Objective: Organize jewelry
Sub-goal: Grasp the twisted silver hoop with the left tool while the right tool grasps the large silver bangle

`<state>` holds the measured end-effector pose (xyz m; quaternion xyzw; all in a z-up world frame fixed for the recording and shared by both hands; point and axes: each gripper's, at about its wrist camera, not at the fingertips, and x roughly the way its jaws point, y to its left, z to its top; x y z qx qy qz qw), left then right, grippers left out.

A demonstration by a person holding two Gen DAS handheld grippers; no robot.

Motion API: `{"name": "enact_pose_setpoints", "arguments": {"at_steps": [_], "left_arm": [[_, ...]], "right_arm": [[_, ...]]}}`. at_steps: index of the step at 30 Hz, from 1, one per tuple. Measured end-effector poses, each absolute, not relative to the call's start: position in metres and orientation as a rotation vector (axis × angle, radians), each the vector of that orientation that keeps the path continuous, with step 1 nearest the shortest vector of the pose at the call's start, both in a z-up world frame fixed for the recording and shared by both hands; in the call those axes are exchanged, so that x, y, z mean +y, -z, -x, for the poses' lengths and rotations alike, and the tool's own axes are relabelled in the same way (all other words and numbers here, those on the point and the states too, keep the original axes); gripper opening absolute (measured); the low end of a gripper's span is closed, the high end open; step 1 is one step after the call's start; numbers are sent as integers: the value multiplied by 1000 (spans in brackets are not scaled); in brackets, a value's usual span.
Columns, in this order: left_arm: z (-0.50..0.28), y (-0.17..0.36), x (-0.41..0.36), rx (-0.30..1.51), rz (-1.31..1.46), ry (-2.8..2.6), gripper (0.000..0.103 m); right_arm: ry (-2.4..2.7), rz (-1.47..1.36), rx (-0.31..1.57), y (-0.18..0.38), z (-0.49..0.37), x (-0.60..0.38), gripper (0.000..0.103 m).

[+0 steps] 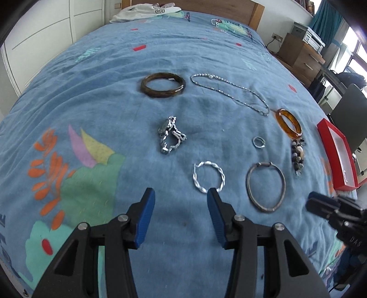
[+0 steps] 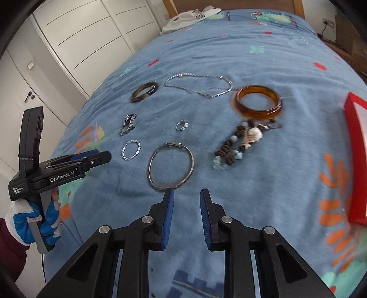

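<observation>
A: What writing can be read?

B: "GenRobot.AI" is printed on the body of the left gripper (image 2: 96, 157), and "Data Acquisition System" on its rear corner, as seen from the right wrist. It is held by a hand in a white and blue glove (image 2: 34, 225). "DAS" is read on the right gripper (image 1: 313, 201) in the left wrist view. A large "S" is seen on the white garment (image 1: 146, 10) at the head of the bed

A: How are the tools set?

B: The left gripper's jaws are spread wide with nothing between them. The right gripper's jaws are parted more narrowly, also empty; only blue bedspread (image 1: 114, 68) is seen in the gap

A: Where is the jewelry laid?

B: All of it is spread on the bedspread. A dark brown bangle (image 1: 162, 84) and a silver chain necklace (image 1: 229, 91) are placed farthest away. An amber bangle (image 2: 259, 102) is set just above a beaded bracelet (image 2: 238, 144). A silver watch (image 1: 169, 135), a small ring (image 1: 259, 142), a twisted silver hoop (image 1: 208, 176) and a thin metal bangle (image 2: 170, 166) are laid nearer. A red box (image 1: 337, 151) is seen at the bed's right edge
</observation>
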<state>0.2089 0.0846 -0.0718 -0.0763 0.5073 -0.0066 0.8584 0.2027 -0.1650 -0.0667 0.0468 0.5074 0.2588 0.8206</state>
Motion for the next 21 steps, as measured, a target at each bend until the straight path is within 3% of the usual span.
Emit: {"name": "enact_pose_setpoints", "arguments": {"at_steps": [12,17,18,21], "left_arm": [[-236,103,82,1107,186,23,43],[-242,107,83,1094,187,5,27],[-243,107,83,1092,185,1,25],[-245,107,80,1081,163,-15,12]], "right_arm": [[-575,-215,1146,104,-240,-145,23],[-578,-200,1138,109,-253,-134,22],[-572,-183,1134,110,-255,-131,12],[-559,-132,1124,111,-257,-124,6]]}}
